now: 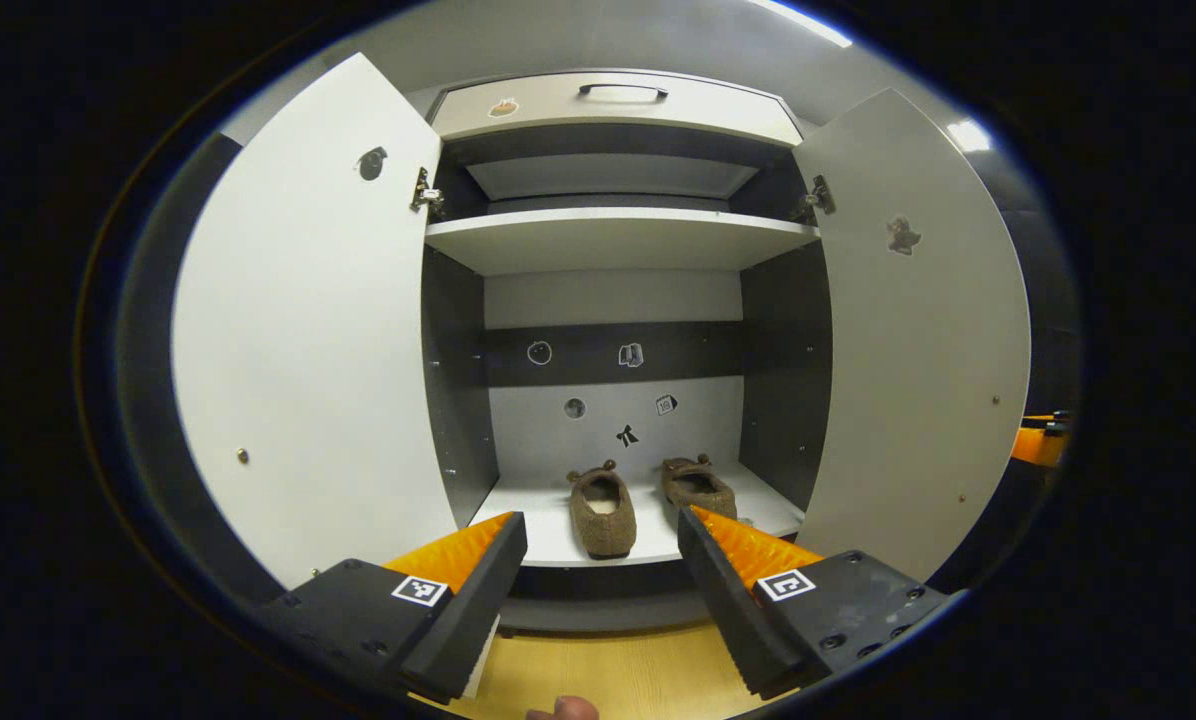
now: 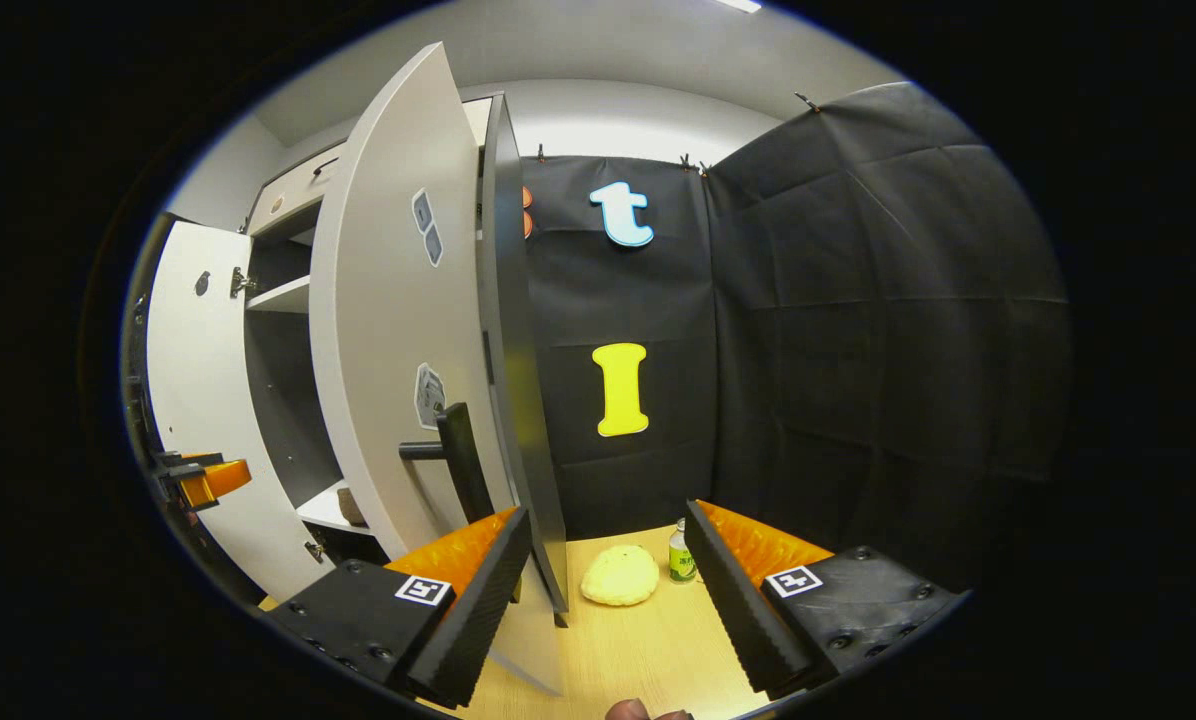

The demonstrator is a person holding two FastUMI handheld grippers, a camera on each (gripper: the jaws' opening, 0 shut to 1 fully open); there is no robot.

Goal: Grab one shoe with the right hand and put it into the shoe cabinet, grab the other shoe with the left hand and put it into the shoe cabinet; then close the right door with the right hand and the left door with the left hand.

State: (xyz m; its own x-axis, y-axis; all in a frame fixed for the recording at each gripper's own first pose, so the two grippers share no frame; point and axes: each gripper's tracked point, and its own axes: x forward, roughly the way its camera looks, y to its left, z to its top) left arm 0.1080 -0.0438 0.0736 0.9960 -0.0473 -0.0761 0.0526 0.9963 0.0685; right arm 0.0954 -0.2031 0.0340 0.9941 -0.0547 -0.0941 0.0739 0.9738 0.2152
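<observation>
Two brown fuzzy shoes, one [image 1: 602, 514] on the left and the other [image 1: 699, 486] on the right, lie side by side on the bottom shelf [image 1: 558, 535] of the shoe cabinet. Both doors stand wide: the left door [image 1: 303, 330] and the right door [image 1: 913, 330]. My left gripper [image 1: 603, 545] is open and empty, facing the cabinet from in front of the shelf. My right gripper [image 2: 608, 545] is open and empty too, just to the right of the right door [image 2: 398, 330], whose dark handle [image 2: 458, 455] is close above its left finger. The left gripper [image 2: 203, 478] shows far left.
An upper shelf [image 1: 618, 235] and a drawer with a handle [image 1: 622, 91] sit above. A yellow soft lump [image 2: 619, 575] and a small green bottle [image 2: 680, 555] rest on the wooden floor [image 2: 648, 650] by the black booth wall.
</observation>
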